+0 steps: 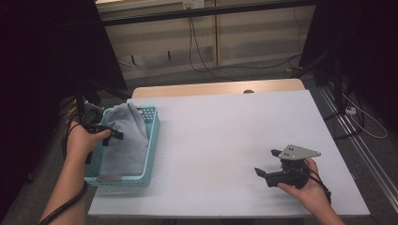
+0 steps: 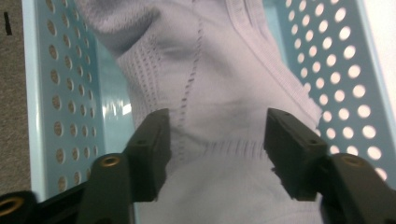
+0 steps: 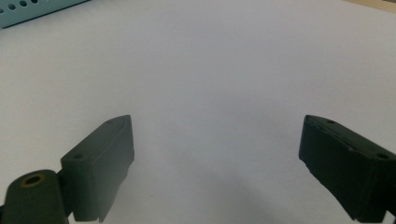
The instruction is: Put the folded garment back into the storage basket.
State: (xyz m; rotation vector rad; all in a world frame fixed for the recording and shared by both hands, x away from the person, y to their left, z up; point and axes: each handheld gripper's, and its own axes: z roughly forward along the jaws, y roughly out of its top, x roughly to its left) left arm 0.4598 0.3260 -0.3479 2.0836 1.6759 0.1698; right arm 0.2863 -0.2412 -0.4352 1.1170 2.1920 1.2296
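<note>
A pale grey knitted cloth [image 1: 127, 138] lies heaped in a light blue perforated basket [image 1: 153, 133] at the table's left edge. My left gripper [image 1: 112, 136] reaches into the basket from the left. In the left gripper view its jaws stand apart, one on each side of a fold of the cloth [image 2: 210, 70], tips pushed down into the fabric; the basket wall [image 2: 65, 93] runs along both sides. My right gripper [image 1: 265, 161] rests low over the white table top [image 1: 225, 140] at the front right, open [image 3: 215, 135] with nothing between its fingers.
A corner of the basket [image 3: 32, 11] shows at the top left of the right gripper view. A wooden strip [image 1: 211, 89] borders the table's far edge. Cables [image 1: 202, 61] trail across the floor behind, and a rail [image 1: 361, 140] runs along the right.
</note>
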